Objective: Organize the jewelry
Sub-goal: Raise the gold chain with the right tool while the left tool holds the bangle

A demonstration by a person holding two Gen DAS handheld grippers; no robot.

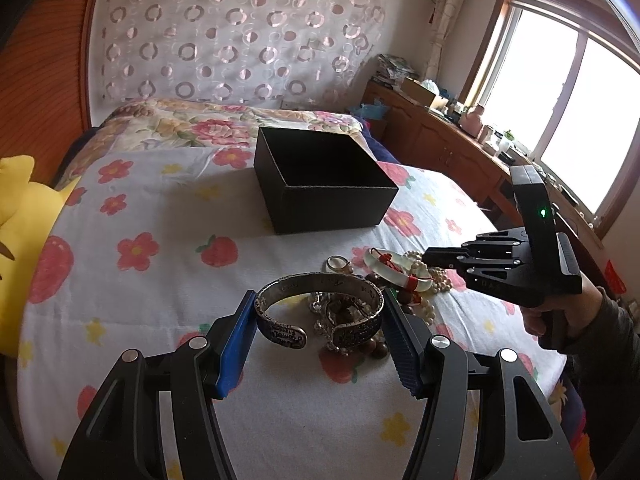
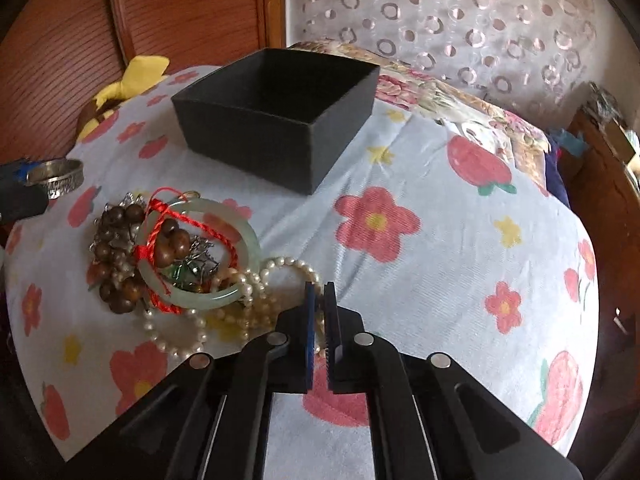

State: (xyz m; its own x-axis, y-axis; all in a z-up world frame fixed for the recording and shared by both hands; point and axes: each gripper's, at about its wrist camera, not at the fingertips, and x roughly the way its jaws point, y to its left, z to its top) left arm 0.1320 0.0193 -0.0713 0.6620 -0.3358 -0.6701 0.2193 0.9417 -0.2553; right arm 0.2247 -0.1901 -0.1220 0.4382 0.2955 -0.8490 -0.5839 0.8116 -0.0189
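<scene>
Jewelry is what I'm sorting: a tangled heap (image 2: 168, 256) lies on the flowered bedspread (image 2: 420, 280), with the open black box (image 2: 280, 120) standing further back on the bed, well apart from the heap and, as far as I can see, empty.

My left claw (image 1: 318, 320) has its jaws set on either side of the engraved silver cuff bangle (image 1: 320, 304). The blue pads sit against its outer sides, so I read that as a grip, though I can't tell whether the cuff is off the bedspread.

My right claw (image 2: 320, 300) is shut, its pads nearly together at the edge of the pearl strand (image 2: 240, 304). A few pearls lie right at the fingertips, but I can't tell whether any are pinched between them. The pale green jade bangle (image 2: 208, 256) with its red cord and the brown wooden beads (image 2: 116, 256) are tangled just beside it.

I judge the step in hand to be picking pieces out of the heap for the box, with nothing placed yet. Next, the cuff needs a clean lift clear of the silver chain beneath it, then a carry over the box rim. The right claw should confirm its hold on the pearls, since the strand threads under the jade bangle and could drag it along.
</scene>
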